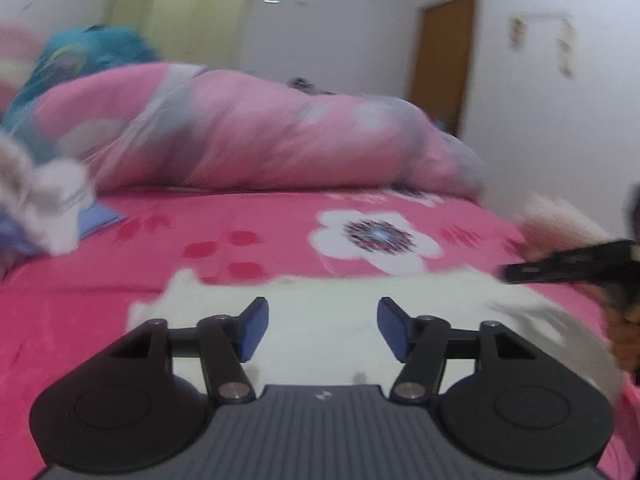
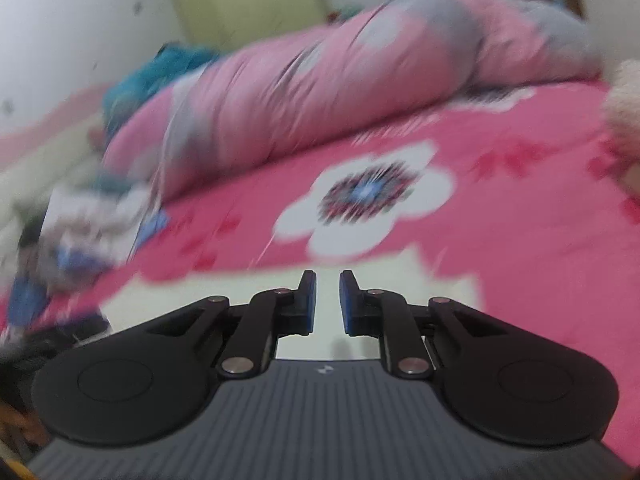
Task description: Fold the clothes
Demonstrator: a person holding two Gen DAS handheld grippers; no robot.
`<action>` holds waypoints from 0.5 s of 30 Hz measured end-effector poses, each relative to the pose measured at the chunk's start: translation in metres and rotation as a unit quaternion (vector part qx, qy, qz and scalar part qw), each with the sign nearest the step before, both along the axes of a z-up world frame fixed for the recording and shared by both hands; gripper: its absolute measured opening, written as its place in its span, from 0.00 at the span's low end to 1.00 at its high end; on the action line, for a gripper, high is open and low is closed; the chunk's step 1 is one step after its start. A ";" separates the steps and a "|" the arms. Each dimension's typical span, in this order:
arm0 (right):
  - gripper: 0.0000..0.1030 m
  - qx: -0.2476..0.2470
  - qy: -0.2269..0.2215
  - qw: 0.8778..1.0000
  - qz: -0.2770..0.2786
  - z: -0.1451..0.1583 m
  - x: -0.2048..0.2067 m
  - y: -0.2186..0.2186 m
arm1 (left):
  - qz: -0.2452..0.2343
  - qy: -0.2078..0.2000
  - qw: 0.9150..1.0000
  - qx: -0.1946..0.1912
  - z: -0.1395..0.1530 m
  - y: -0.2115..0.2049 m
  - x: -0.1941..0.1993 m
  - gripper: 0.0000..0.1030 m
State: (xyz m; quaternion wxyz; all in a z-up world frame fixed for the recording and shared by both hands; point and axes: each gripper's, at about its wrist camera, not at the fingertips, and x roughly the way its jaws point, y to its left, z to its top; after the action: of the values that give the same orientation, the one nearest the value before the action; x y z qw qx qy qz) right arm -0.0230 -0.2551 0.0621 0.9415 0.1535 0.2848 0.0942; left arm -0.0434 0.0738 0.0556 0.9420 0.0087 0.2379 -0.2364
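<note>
Below both jaws lies the white garment [image 1: 320, 320]; left wide, right narrow, empty.

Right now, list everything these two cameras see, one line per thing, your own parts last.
White garment: one, white, flat on the bed beneath both grippers.
Bedsheet: one, bright pink with a white flower print, covering the bed.
Duvet: one, pale pink with grey patches, bunched along the far side of the bed.
Teal cloth: one, teal, behind the duvet at far left.
Clothes pile: one heap, white and blue, at the left edge of the bed; too blurred to count pieces.
Fluffy item: one, cream, at the right edge of the bed.
Wardrobe: one, pale yellow, against the back wall.
Door: one, brown, right of the wardrobe.
Left gripper: one, black with blue pads, open and empty above the garment.
Right gripper: one, black with blue pads, narrowly parted, nothing between.
</note>
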 end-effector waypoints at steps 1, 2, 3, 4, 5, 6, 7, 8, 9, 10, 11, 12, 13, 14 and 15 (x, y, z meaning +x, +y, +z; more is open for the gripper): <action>0.12 -0.003 0.012 1.000 0.007 -0.006 0.000 0.003 | -0.005 0.006 1.000 0.022 -0.002 -0.004 -0.004 0.62; 0.12 -0.012 0.024 1.000 0.003 -0.012 -0.001 0.003 | 0.004 0.020 0.998 0.052 -0.010 -0.007 -0.003 0.62; 0.11 -0.018 0.027 0.999 -0.011 -0.017 -0.007 -0.003 | 0.015 0.032 0.997 0.076 -0.017 -0.008 -0.002 0.60; 0.09 -0.020 0.024 0.999 -0.028 -0.021 -0.015 -0.012 | 0.030 0.037 0.996 0.074 -0.021 -0.001 -0.002 0.60; 0.06 -0.022 0.021 0.999 -0.044 -0.025 -0.023 -0.020 | 0.040 0.039 0.997 0.046 -0.021 0.011 -0.004 0.57; 0.05 -0.011 0.020 0.998 -0.063 -0.026 -0.031 -0.033 | 0.050 0.045 0.998 0.017 -0.018 0.023 -0.005 0.50; 0.05 0.005 0.020 0.996 -0.083 -0.025 -0.039 -0.046 | 0.060 0.052 0.997 -0.002 -0.015 0.033 -0.005 0.44; 0.05 0.010 0.020 0.995 -0.098 -0.022 -0.045 -0.057 | 0.067 0.055 0.996 -0.014 -0.012 0.038 -0.006 0.44; 0.12 0.010 0.020 0.993 -0.113 -0.018 -0.051 -0.063 | 0.072 0.054 0.996 -0.020 -0.008 0.041 -0.008 0.45; 0.13 0.010 0.021 0.992 -0.128 -0.014 -0.057 -0.068 | 0.074 0.048 0.996 -0.021 -0.003 0.039 -0.012 0.48; 0.13 0.017 0.014 0.992 -0.124 -0.009 -0.061 -0.066 | 0.070 0.041 0.997 -0.019 0.002 0.034 -0.016 0.48; 0.13 0.028 0.002 0.994 -0.110 -0.003 -0.065 -0.062 | 0.057 0.035 0.998 -0.016 0.004 0.027 -0.021 0.48; 0.13 0.039 -0.010 0.995 -0.097 0.003 -0.068 -0.057 | 0.044 0.029 0.999 -0.013 0.007 0.019 -0.025 0.49; 0.13 0.029 -0.019 0.996 -0.077 0.006 -0.070 -0.044 | 0.031 0.024 0.999 -0.010 0.010 0.011 -0.030 0.50; 0.13 0.010 -0.026 0.998 -0.056 0.008 -0.071 -0.026 | 0.018 0.018 1.000 -0.007 0.013 0.004 -0.035 0.50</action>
State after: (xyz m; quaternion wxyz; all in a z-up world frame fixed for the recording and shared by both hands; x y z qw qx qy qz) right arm -0.0944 -0.2812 0.0701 0.9508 0.1761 0.2501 0.0484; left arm -0.0783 0.0774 0.0685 0.9417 -0.0066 0.2532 -0.2215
